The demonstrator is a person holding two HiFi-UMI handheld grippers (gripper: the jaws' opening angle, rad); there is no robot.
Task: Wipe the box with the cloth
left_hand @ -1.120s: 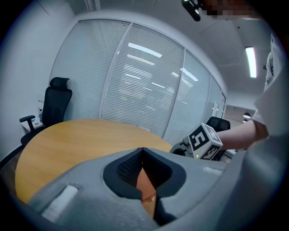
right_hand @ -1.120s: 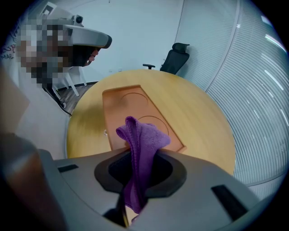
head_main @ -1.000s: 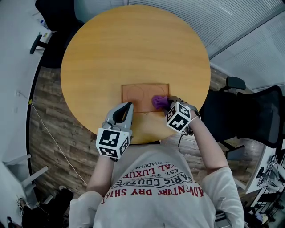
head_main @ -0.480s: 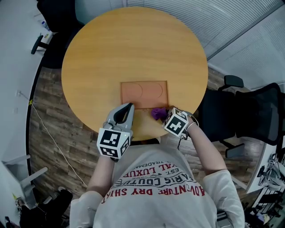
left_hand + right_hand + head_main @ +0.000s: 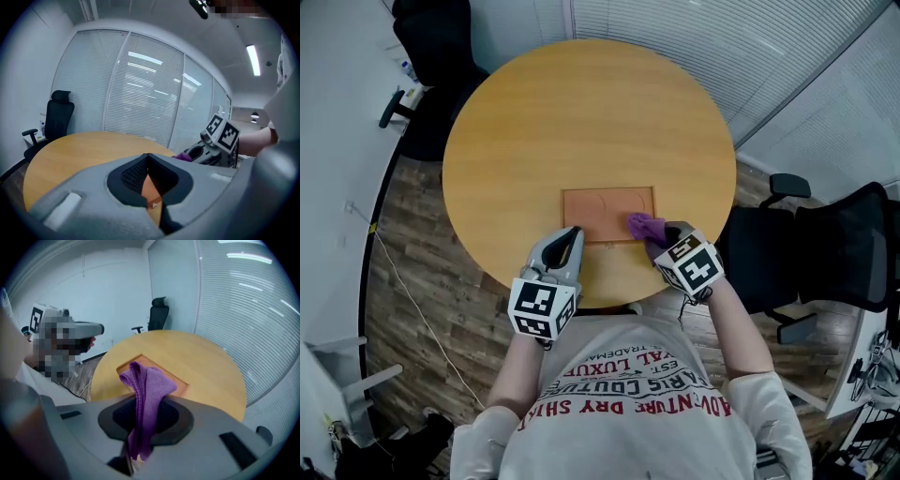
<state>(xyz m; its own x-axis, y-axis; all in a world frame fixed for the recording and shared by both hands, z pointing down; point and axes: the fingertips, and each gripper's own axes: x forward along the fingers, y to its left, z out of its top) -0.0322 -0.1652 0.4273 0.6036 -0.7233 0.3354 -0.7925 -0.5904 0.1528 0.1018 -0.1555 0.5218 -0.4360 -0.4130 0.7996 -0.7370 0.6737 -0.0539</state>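
Observation:
A flat brown box (image 5: 602, 208) lies on the round wooden table (image 5: 581, 122), near the person's side. My right gripper (image 5: 656, 239) is shut on a purple cloth (image 5: 644, 226), which rests over the box's near right corner. In the right gripper view the cloth (image 5: 146, 389) sticks up from between the jaws of that gripper (image 5: 139, 430), with the box (image 5: 182, 384) beyond it. My left gripper (image 5: 571, 234) is shut and holds nothing, its tip just short of the box's near left edge. Through its jaws a sliver of the box (image 5: 150, 186) shows.
The table's near edge (image 5: 609, 300) runs just under both grippers. Black office chairs stand at the right (image 5: 834, 248) and at the far left (image 5: 431, 47). Window blinds (image 5: 750, 47) line the far side, and a thin cable (image 5: 403, 281) lies on the wood floor.
The right gripper drew the cloth off the box toward the table's near edge, then brought it back onto the box's near right corner. The left gripper stayed put.

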